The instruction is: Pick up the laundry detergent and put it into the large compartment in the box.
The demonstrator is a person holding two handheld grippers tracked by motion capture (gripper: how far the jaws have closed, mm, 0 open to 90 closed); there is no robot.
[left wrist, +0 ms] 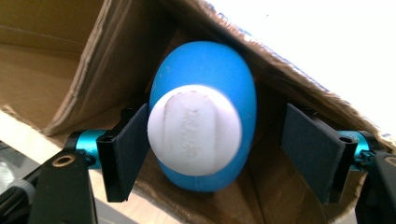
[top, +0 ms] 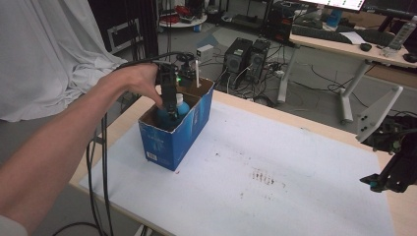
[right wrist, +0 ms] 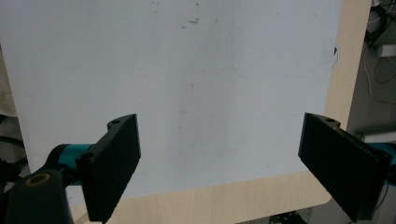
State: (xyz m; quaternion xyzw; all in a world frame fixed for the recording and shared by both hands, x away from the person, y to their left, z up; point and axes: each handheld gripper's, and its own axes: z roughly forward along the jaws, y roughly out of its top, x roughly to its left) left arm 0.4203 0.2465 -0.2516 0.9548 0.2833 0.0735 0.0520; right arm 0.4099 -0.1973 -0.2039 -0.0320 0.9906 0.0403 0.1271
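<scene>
A blue cardboard box stands open-topped at the left of the table. Inside it stands a blue bottle with a white cap. My left gripper reaches down into the box, open around the bottle. In the left gripper view its left pad touches the cap's side, while the right pad stands well apart. My right gripper hovers at the table's right edge, open over bare white sheet.
A white sheet with dark smudges covers the wooden table. A thin white stick rises from the box's far end. Black cables hang off the left edge. Computer towers and a desk stand beyond.
</scene>
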